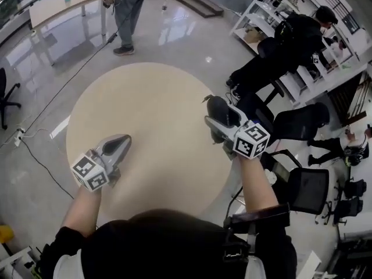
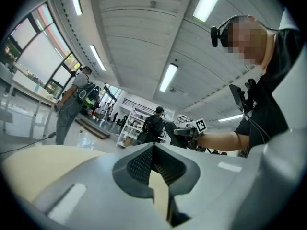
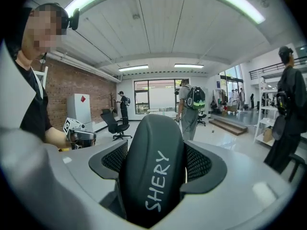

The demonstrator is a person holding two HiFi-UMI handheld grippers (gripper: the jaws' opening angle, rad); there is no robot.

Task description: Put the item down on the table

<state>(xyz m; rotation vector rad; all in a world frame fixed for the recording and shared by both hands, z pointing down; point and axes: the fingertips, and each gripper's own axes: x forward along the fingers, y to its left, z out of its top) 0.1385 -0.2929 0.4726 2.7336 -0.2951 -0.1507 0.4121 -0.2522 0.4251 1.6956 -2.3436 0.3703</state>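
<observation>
A black oblong case (image 3: 152, 176) with white "SHERY" lettering stands between the jaws of my right gripper (image 3: 156, 150), whose pads press on both of its sides. In the head view the right gripper (image 1: 220, 116) holds the case (image 1: 221, 108) above the right edge of the round beige table (image 1: 157, 103). My left gripper (image 1: 119, 144) hovers over the table's left front part with its jaws together and nothing between them. The left gripper view shows its pads (image 2: 139, 164) meeting, with the tabletop below.
A person stands on the glossy floor beyond the table (image 1: 125, 16). Another person leans on white shelving (image 1: 302, 36) at the right, with black office chairs (image 1: 302, 185) close to the table's right side. A cable (image 1: 40, 121) runs along the floor at the left.
</observation>
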